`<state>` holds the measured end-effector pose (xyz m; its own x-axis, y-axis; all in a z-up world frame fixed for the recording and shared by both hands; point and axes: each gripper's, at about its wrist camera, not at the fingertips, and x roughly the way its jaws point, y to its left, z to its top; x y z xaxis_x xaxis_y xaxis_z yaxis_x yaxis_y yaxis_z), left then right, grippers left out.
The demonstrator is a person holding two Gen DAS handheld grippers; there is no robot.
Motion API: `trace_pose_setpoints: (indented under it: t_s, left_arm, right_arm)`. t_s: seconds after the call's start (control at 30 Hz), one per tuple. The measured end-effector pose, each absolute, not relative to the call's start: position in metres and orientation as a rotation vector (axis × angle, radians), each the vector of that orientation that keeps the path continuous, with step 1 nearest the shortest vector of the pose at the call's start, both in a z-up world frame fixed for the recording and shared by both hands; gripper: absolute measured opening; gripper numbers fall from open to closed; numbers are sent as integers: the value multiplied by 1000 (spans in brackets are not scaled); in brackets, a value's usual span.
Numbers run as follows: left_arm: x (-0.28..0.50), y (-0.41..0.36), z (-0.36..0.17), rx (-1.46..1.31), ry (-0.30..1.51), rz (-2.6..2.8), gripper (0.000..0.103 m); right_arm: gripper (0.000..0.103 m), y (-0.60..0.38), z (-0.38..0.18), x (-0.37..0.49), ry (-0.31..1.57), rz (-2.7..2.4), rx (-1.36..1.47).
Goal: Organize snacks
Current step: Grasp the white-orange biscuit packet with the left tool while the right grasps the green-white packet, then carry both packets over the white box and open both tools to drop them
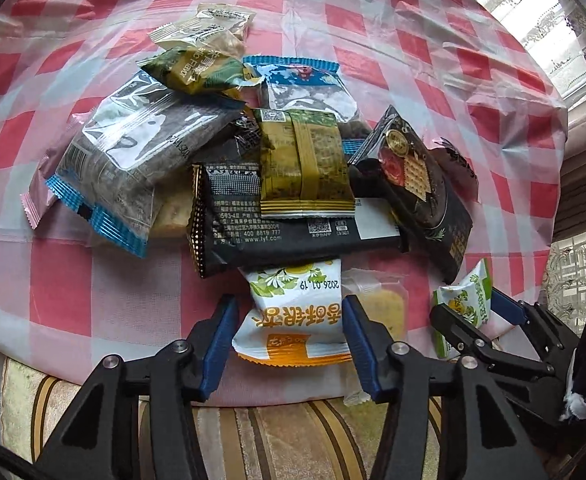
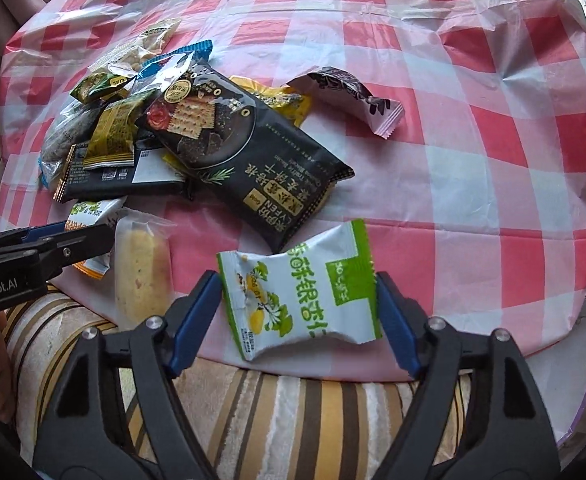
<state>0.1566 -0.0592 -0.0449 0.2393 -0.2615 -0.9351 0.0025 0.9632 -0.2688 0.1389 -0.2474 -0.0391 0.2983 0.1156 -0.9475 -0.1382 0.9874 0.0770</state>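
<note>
Red-checked table [image 2: 473, 128] bears a snack pile [image 1: 229, 160] and green-white packet [image 2: 297, 292].

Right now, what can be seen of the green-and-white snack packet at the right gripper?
The green-and-white snack packet is a small glossy pillow pouch with crimped ends, green Chinese lettering and a yellow fruit-and-leaf picture. It lies tilted between the blue pads of the right gripper, which bracket its two ends; whether they press it is unclear. It sits near the edge of the checked tablecloth, apart from the pile.
</note>
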Motion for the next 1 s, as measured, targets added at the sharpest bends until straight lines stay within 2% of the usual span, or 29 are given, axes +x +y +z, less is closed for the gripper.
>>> trace_pose_setpoints:
  t_s: [0.1, 0.13, 0.3, 0.47, 0.63, 1.0]
  left_arm:
    - [153, -59, -40, -208, 1301, -170, 52]
    - [150, -58, -37, -200, 1293, -170, 51]
    - [129, -48, -23, -210, 1267, -141, 50]
    - [105, -45, -2, -213, 1205, -131, 50]
    - [96, -69, 20, -169, 1163, -188, 49]
    - [92, -227, 38, 5, 1150, -573, 49]
  right_arm:
    - [72, -247, -37, 137, 1245, 203, -12]
    - [45, -248, -36, 135, 1240, 208, -6]
    - [40, -263, -31, 126, 1235, 235, 78]
    - [28, -279, -22, 105, 1202, 265, 146]
    - [24, -303, -9, 89, 1149, 260, 219]
    - [24, -412, -3, 44, 1061, 46, 420]
